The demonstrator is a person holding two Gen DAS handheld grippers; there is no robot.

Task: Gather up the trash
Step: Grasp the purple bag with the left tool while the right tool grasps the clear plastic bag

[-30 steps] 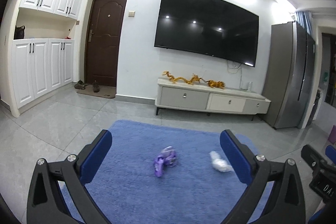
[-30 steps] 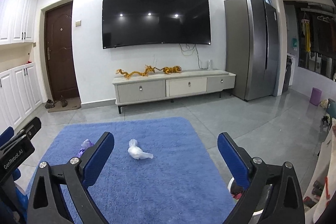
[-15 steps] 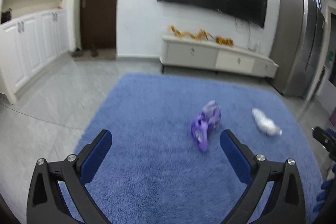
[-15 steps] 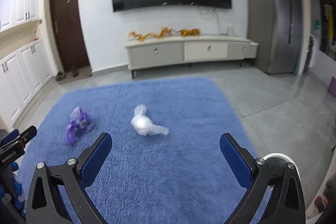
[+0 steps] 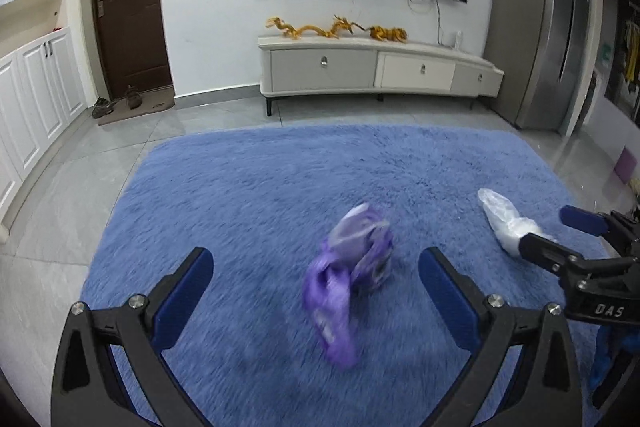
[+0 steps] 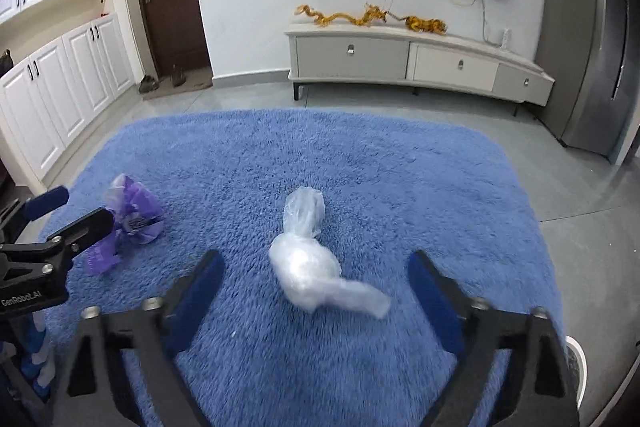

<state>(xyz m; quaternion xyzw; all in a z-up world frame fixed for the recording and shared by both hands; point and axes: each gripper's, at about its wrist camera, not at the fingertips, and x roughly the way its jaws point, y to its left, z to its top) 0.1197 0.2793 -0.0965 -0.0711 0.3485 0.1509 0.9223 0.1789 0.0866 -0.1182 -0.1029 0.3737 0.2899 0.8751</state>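
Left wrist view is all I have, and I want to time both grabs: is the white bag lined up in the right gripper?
Observer: Yes. In the right wrist view the white bag lies on the blue rug, between the fingers of the right gripper. The jaws are closing, but the pads are clear of it.
Operator: Which way does it lie?
Observer: Its bunched end points away, toward the TV cabinet. A thin tail trails toward the right-hand finger.
Operator: Anything near that side?
Observer: A white round rim shows at the frame's lower right, beside the rug. I cannot tell what it is.
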